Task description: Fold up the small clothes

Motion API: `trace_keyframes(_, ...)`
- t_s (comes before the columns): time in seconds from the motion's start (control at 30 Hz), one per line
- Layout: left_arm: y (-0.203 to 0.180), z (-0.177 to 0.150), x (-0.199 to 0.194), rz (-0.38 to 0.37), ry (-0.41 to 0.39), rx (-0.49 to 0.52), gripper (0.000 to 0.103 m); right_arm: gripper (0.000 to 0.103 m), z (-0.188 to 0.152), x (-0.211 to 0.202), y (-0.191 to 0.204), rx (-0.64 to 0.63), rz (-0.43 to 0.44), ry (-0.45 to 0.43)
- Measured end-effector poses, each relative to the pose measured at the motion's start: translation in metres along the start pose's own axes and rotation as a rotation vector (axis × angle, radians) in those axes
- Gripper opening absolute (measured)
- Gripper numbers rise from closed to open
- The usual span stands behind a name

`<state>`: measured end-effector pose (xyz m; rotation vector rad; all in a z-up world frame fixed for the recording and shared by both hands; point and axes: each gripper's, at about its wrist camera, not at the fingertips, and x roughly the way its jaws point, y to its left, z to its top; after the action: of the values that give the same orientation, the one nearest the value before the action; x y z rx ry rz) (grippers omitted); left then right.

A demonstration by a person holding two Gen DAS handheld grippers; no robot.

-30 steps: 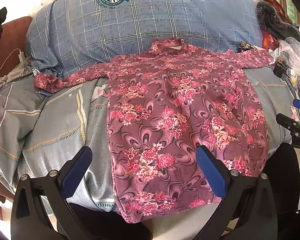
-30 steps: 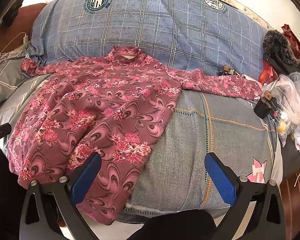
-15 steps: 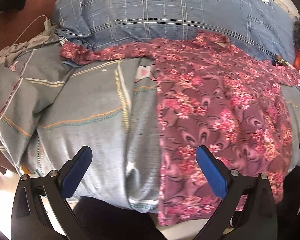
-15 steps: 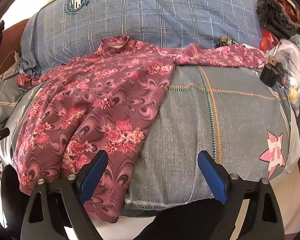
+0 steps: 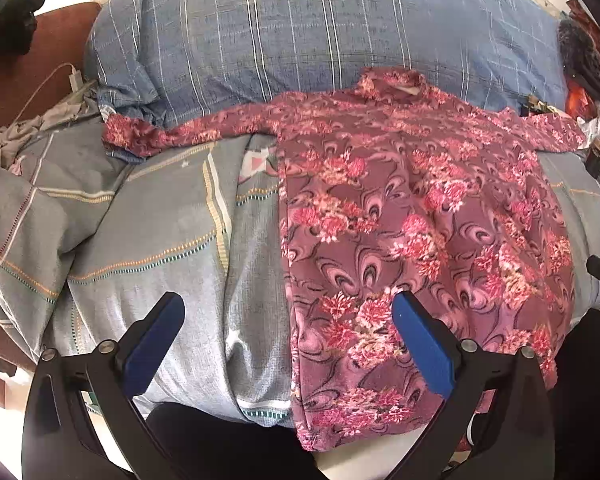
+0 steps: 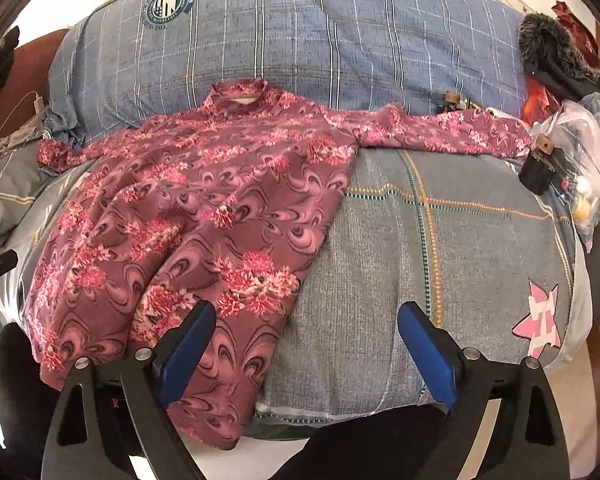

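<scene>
Both grippers wide, shirt (image 5: 420, 216) spread beyond

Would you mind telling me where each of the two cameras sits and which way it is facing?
Left wrist: on the left gripper, angled down at the floral top's left hem side and the grey quilt; open blue pads show.
Right wrist: on the right gripper, angled down at the top's right hem side; open pads show.
Shared: the top, spread flat with sleeves out, and the blue checked pillow.
</scene>
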<state>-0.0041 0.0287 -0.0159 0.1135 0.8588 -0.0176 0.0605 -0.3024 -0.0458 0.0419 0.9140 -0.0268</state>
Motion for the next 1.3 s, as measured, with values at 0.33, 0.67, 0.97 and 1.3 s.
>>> trace_keyframes(0.33,-0.016,-0.024,0.057,-0.100,0.280,-0.021,0.082,0.048,-0.021,0.034,0.037,-0.083,0.070,0.058)
trace_keyframes(0.67,0.015,-0.014,0.051,-0.019,0.271,-0.035,0.009,0.005,-0.001,-0.016,-0.061,0.113,0.049,-0.068)
trace_keyframes(0.97,0.016,0.008,0.039,-0.104,0.249,-0.042,0.022,0.018,0.002,0.000,-0.124,0.381,0.178,0.008)
trace_keyframes(1.3,-0.040,0.061,0.063,-0.106,0.238,0.037,0.050,0.043,0.111,0.106,-0.080,0.292,0.115,0.068)
